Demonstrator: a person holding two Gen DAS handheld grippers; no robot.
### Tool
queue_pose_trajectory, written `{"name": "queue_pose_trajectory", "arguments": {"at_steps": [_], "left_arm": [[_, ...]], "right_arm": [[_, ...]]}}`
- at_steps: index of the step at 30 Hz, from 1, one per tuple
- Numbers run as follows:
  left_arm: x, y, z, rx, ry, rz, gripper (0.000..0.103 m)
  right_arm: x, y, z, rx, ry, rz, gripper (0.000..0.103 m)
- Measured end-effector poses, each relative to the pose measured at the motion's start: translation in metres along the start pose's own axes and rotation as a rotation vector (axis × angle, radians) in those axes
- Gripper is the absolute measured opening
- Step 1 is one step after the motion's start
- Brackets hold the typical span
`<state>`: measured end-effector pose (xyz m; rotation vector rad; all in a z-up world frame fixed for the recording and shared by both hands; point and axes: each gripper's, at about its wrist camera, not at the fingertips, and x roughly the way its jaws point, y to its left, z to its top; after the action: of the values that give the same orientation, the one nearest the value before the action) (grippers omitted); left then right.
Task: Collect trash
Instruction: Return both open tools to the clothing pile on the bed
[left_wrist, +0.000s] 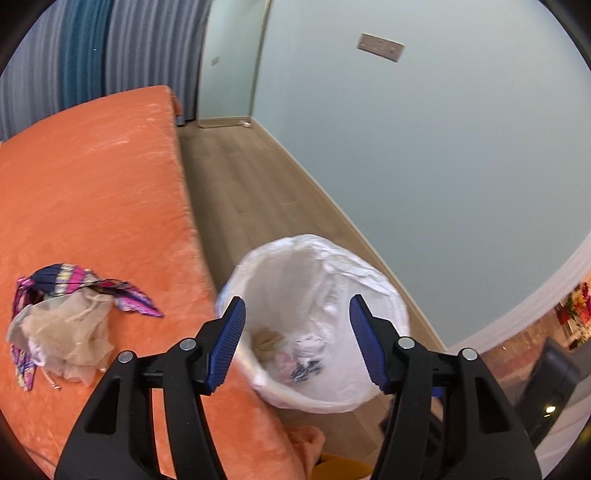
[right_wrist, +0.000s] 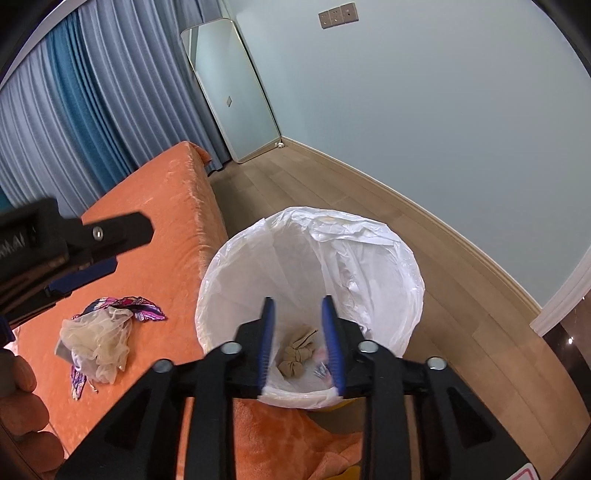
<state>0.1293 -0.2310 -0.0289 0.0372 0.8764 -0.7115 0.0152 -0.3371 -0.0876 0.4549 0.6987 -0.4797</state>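
Two blue-padded fingers of the left gripper (left_wrist: 297, 341) stand wide apart with nothing between them, poised above the white-lined trash bin (left_wrist: 369, 280) on the wooden floor (left_wrist: 236, 184) beside the orange bed (left_wrist: 92, 177), where a heap of sheer beige fabric (left_wrist: 66, 332) and a purple patterned wrapper (left_wrist: 129, 295) lies. From the right wrist, the right gripper (right_wrist: 299, 343) holds its fingers narrowly parted and empty over the bin (right_wrist: 388, 258), which contains a knotted beige stocking (right_wrist: 297, 350) and some scraps, while the heap (right_wrist: 98, 339) sits on the bed (right_wrist: 166, 206) below the left gripper (right_wrist: 92, 258).

Left gripper (left_wrist: 297, 341) hangs empty, jaws apart, over the white-lined bin (left_wrist: 376, 291) beside the orange bed (left_wrist: 92, 192).
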Motion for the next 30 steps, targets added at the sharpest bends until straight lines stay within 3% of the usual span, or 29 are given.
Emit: {"name": "queue_pose_trajectory", "arguments": {"at_steps": [6, 30], "left_arm": [[-0.015, 0.023, -0.005, -0.032, -0.025, 0.069, 0.056], [-0.087, 0.133, -0.053, -0.204, -0.079, 0.341, 0.056]], "right_arm": [[-0.006, 0.017, 0.0, -0.032, 0.002, 0.02, 0.04], [-0.036, 0.133, -0.032, -0.265, 0.02, 0.137, 0.05]]}}
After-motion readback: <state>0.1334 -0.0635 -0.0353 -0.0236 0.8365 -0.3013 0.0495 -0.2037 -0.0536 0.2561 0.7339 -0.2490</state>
